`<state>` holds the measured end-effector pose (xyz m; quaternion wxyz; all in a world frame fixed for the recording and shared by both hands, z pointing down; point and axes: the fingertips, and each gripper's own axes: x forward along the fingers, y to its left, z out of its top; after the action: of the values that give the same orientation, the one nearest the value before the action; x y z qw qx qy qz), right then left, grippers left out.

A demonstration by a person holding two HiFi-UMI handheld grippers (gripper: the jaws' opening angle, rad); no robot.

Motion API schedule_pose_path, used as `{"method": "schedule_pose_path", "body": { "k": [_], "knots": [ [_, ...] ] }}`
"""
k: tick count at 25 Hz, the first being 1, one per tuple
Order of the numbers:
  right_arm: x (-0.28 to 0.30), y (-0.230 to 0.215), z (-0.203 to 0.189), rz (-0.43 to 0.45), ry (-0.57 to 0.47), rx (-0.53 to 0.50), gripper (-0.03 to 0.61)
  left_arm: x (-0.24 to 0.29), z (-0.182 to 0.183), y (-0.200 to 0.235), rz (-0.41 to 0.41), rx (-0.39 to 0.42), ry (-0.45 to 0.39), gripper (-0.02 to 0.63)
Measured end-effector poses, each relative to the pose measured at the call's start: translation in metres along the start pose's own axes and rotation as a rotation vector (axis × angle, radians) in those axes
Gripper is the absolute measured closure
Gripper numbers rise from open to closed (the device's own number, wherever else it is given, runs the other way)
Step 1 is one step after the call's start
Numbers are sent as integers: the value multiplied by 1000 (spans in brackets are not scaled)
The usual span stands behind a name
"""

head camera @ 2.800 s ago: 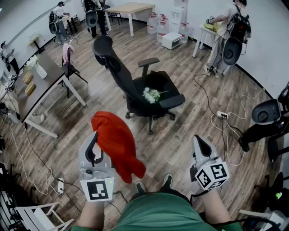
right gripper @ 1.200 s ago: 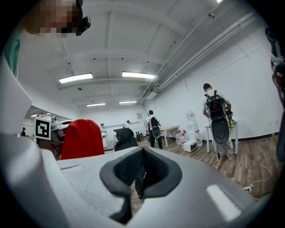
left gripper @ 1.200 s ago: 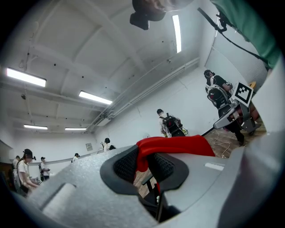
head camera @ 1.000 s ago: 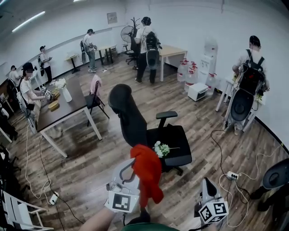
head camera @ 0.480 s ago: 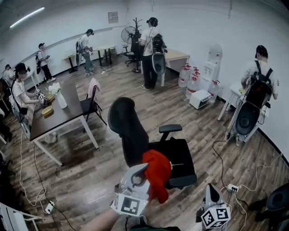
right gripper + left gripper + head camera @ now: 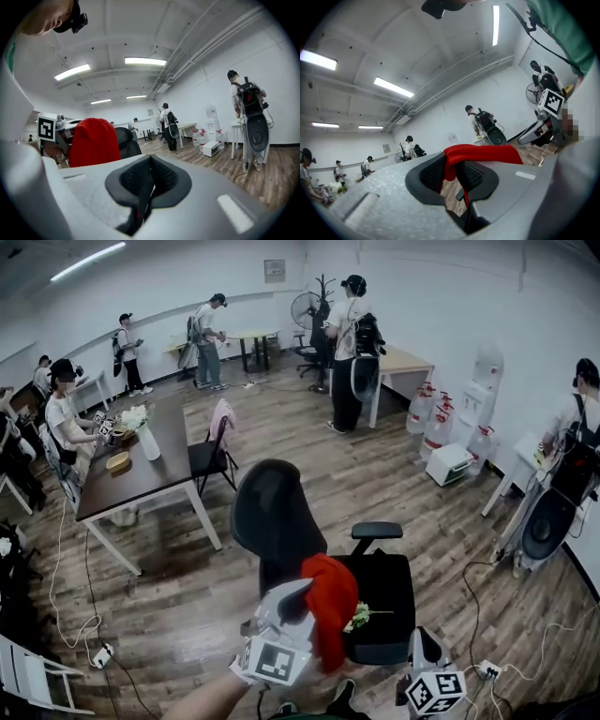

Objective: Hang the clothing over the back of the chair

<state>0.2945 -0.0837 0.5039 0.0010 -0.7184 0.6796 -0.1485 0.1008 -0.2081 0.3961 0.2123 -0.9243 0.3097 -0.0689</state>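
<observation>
A red garment (image 6: 329, 607) hangs from my left gripper (image 6: 292, 596), whose jaws are shut on a fold of it. In the left gripper view the red garment (image 6: 483, 153) is pinched between the ribbed pads (image 6: 432, 174) of the left gripper (image 6: 450, 174). The black office chair (image 6: 274, 514) stands just beyond, its high back facing me and the garment in front of its seat. My right gripper (image 6: 423, 643) is low at the right, jaws together with nothing in them. The right gripper (image 6: 149, 177) view shows the red garment (image 6: 93, 140) to its left, with the chair (image 6: 127, 140) behind it.
White flowers (image 6: 359, 617) lie on the chair seat. A dark table (image 6: 165, 476) with a vase stands to the left, a small chair with pink cloth (image 6: 218, 435) beside it. Several people stand around the room. Cables and a power strip (image 6: 487, 670) lie on the floor at right.
Both grippers have travelled forward toward the office chair, which now sits closer and lower in the head view. The red garment stays held in the left gripper.
</observation>
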Motion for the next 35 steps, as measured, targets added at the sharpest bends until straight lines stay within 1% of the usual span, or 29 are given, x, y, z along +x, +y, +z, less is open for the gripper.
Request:
{"method": "schedule_pose_path", "body": {
  "k": [3,6,9,12,16,19,21,23,26,30,33,35],
  "knots": [
    [38,-11,25,87,-24,-22,584,21,0,18,70,15,41,551],
    [76,-19,40,157,-37,-31,584,39,3,46,158,38,61,551],
    [110,-17,44,239,-20,-33,584,52,3,73,231,97,86,551],
    [132,-12,43,310,6,-37,584,58,10,96,288,136,126,551],
    [148,-10,40,358,36,-28,584,60,14,125,348,161,165,551],
    [153,-10,38,352,40,-20,584,58,9,150,379,143,172,551],
    [157,-13,38,329,37,-18,584,57,7,169,394,118,164,551],
    [162,-15,40,297,36,-7,584,58,9,190,402,110,141,551],
    [169,-9,41,243,28,4,584,58,12,226,403,125,110,551],
    [174,6,43,185,22,-5,584,59,4,273,409,134,78,551],
    [183,13,45,148,15,-12,584,59,0,308,428,151,55,551],
    [189,22,45,133,15,-19,584,52,-4,335,453,146,37,551]
  ]
}}
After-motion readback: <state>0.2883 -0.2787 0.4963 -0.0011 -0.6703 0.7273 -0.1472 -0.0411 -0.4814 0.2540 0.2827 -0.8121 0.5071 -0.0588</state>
